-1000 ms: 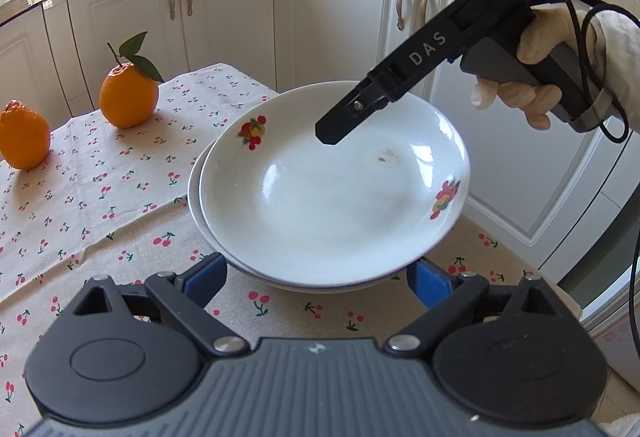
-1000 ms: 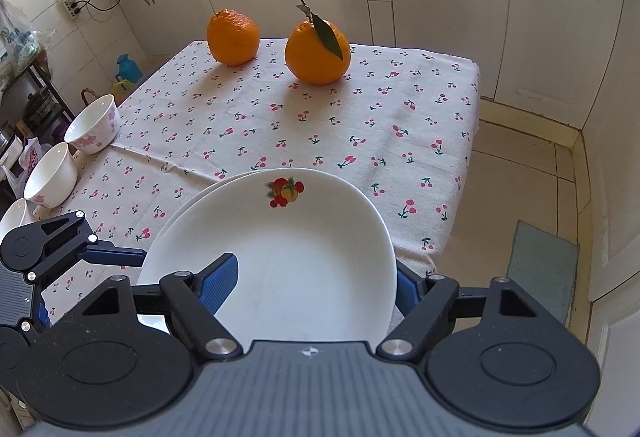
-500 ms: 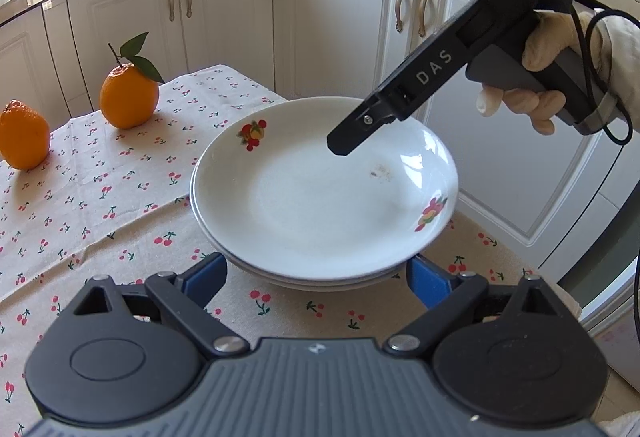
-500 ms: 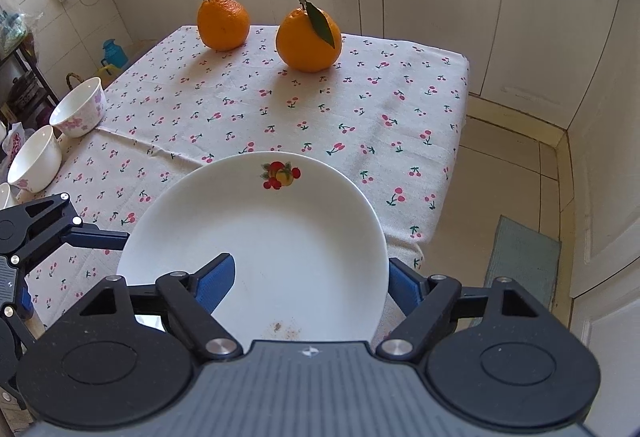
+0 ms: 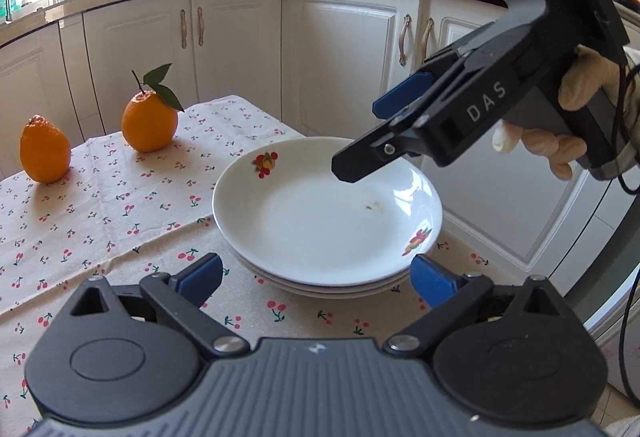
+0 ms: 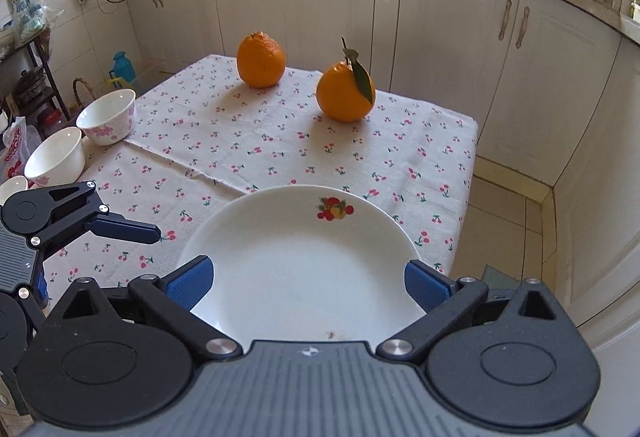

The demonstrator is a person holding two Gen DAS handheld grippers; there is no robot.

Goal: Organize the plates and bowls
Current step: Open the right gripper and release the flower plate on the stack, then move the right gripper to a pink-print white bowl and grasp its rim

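A stack of white fruit-printed plates [image 5: 326, 221] sits at the corner of the cherry-print tablecloth [image 5: 100, 205], nested so they take 1 footprint instead of several. The right gripper [image 5: 360, 141] hangs above the top plate with its jaws apart, grasping nothing and touching no rim. The left gripper [image 5: 316, 275] waits at the stack's near edge, also spread and empty. 2 white bowls [image 6: 80, 141] stand apart at the table's far side, likely the next items to gather. 2 oranges [image 6: 304, 81] sit beyond.
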